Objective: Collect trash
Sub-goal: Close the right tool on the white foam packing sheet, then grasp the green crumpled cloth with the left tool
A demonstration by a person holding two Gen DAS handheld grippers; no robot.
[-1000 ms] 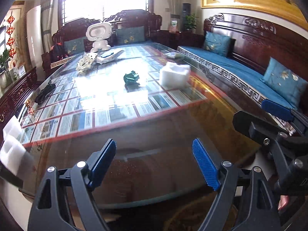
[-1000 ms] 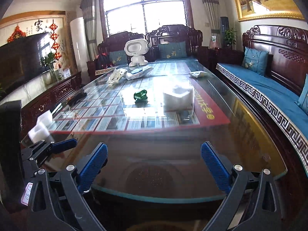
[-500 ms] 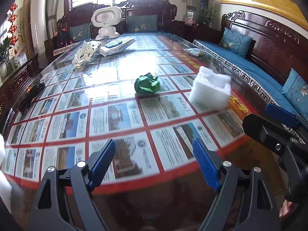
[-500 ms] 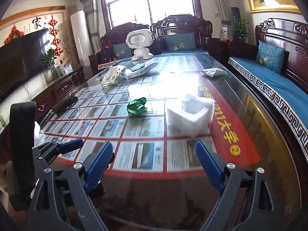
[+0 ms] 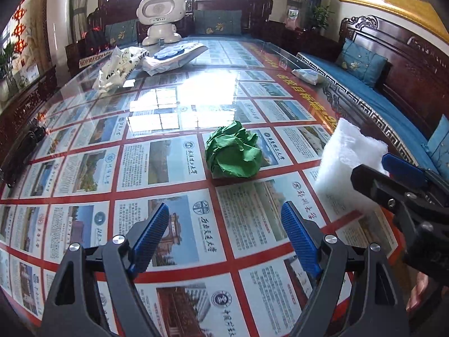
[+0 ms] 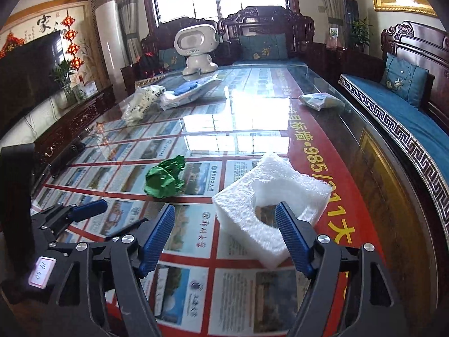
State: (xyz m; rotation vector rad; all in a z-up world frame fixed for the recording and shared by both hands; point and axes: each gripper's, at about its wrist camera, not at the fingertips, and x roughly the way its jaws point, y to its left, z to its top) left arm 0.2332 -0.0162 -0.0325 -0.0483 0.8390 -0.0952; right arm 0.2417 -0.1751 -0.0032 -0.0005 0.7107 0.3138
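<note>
A crumpled green paper ball (image 5: 233, 153) lies on the glass-topped table (image 5: 157, 112), a little ahead of my open, empty left gripper (image 5: 226, 229). It also shows in the right wrist view (image 6: 165, 177). A white foam block (image 6: 269, 205) with a hole in it lies right in front of my open right gripper (image 6: 226, 231), whose right fingertip overlaps the block. The foam shows at the right of the left wrist view (image 5: 348, 165), partly hidden behind the right gripper.
Farther back lie a crumpled white printed bag (image 5: 118, 66), a white and blue packet (image 5: 174, 56) and a small wrapped pack (image 6: 320, 101). A white robot figure (image 6: 196, 49) stands at the far end. A carved bench with blue cushions (image 6: 393, 112) runs along the right.
Both grippers have moved forward over the table. The green ball and the foam block are now much closer. Both stay open.
</note>
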